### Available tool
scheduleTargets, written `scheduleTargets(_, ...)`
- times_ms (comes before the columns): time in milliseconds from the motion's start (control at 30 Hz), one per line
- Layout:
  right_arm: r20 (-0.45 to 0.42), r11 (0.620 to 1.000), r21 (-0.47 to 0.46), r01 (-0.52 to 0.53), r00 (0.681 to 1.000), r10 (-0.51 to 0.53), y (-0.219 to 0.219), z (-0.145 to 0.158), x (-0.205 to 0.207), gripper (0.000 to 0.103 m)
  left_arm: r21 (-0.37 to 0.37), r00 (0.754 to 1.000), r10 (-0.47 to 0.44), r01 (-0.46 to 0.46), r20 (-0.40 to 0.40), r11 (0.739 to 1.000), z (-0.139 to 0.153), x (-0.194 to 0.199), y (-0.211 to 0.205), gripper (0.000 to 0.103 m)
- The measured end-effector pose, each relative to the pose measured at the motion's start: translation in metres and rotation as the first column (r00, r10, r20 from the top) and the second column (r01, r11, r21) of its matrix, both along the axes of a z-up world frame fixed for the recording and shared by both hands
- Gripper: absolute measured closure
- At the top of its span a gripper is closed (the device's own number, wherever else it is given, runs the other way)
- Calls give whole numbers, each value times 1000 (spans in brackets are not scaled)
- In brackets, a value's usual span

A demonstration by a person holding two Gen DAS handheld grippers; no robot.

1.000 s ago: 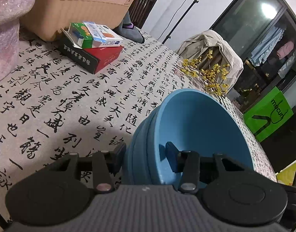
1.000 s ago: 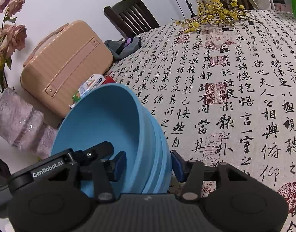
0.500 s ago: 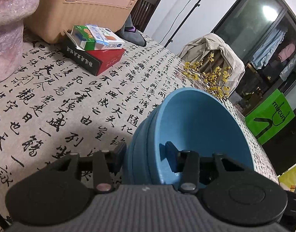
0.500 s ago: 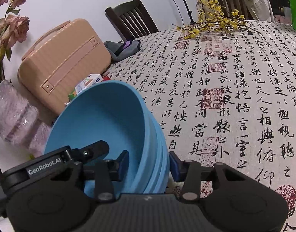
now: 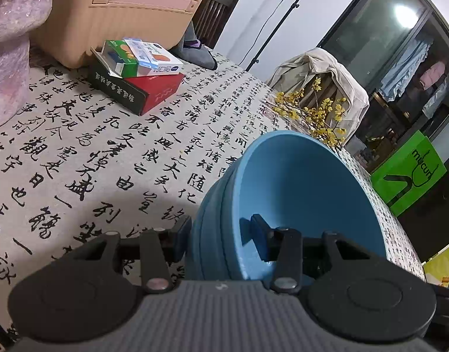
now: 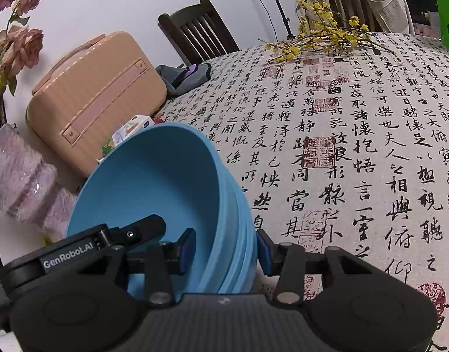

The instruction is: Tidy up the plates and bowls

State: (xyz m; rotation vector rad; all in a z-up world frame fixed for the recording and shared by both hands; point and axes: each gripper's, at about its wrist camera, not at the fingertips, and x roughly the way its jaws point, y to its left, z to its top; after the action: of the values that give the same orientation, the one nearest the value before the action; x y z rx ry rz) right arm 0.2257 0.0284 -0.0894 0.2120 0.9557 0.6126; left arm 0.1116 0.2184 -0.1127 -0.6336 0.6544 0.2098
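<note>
A nested stack of light blue bowls is held tilted above the calligraphy-print tablecloth. My left gripper is shut on the stack's left wall, one pad outside and one inside the top bowl. In the right wrist view the same bowls fill the lower left. My right gripper is shut on their right wall, gripping the layered rims. The left gripper's black housing shows at that view's left edge, across the bowl.
A tan suitcase stands at the table's far side, with stacked boxes beside it and a grey cloth. Yellow flower sprigs lie further along. A pink wrapped vase is at left. A dark chair stands behind.
Both grippers keep the same hold on the bowl stack. The views shift only slightly.
</note>
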Motion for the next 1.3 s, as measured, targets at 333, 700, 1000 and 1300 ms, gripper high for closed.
scheduleTargets(333, 5, 1000, 10, 5, 1000, -5, -5, 3, 0, 59, 14, 1000, -6, 6, 7, 1000, 4, 2, -4, 58)
scheduleTargets(700, 22, 1000, 26, 13, 1000, -14, -12, 9, -1, 59, 32, 1000, -13, 12, 26, 999, 11, 2, -11, 58)
scheduleTargets(1000, 34, 999, 38, 20, 999, -22, -19, 14, -5, 59, 48, 999, -21, 19, 39, 999, 18, 2, -19, 58)
scheduleTargets(1300, 53, 998, 52, 30, 998, -33, -30, 21, -6, 59, 57, 998, -30, 27, 52, 998, 26, 2, -29, 58)
